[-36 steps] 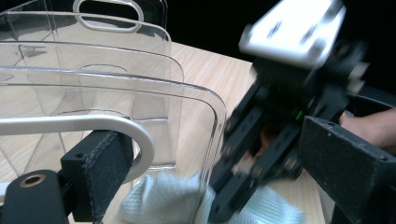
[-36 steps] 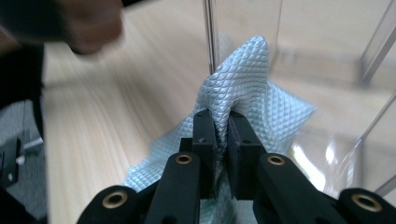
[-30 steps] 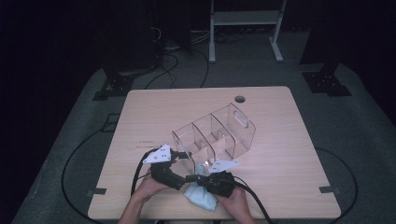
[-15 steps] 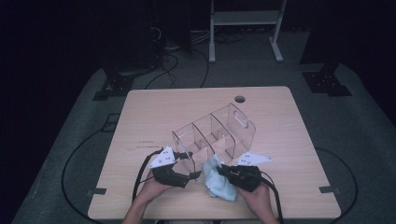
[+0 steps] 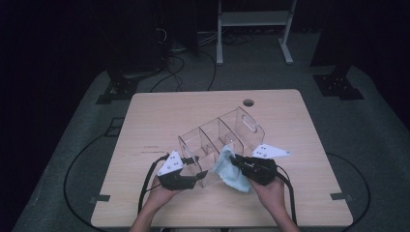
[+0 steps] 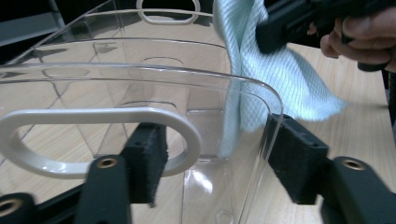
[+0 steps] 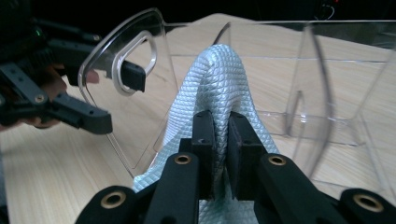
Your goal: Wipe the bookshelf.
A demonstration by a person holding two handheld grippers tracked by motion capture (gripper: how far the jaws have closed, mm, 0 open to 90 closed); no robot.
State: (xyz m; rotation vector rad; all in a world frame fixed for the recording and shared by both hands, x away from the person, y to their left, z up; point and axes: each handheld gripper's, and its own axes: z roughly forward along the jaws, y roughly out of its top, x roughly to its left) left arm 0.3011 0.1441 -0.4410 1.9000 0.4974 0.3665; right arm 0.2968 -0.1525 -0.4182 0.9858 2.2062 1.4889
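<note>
The right gripper (image 7: 219, 128) pinches the cloth (image 7: 217, 84) against the bin's (image 5: 220, 145) near side. The left gripper (image 6: 217, 161) has been closing around the bin's end wall (pads not yet pressing) — wiping seems barely begun.

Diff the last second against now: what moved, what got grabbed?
The right gripper carried the light blue cloth up off the table near the person to the clear divided organizer, jaws shut on it throughout. The left gripper has just been closing its jaws astride the organizer's near end wall by the handle cutout; the pads aren't clearly pressing yet. The left hand, organizer and table stayed put.
</note>
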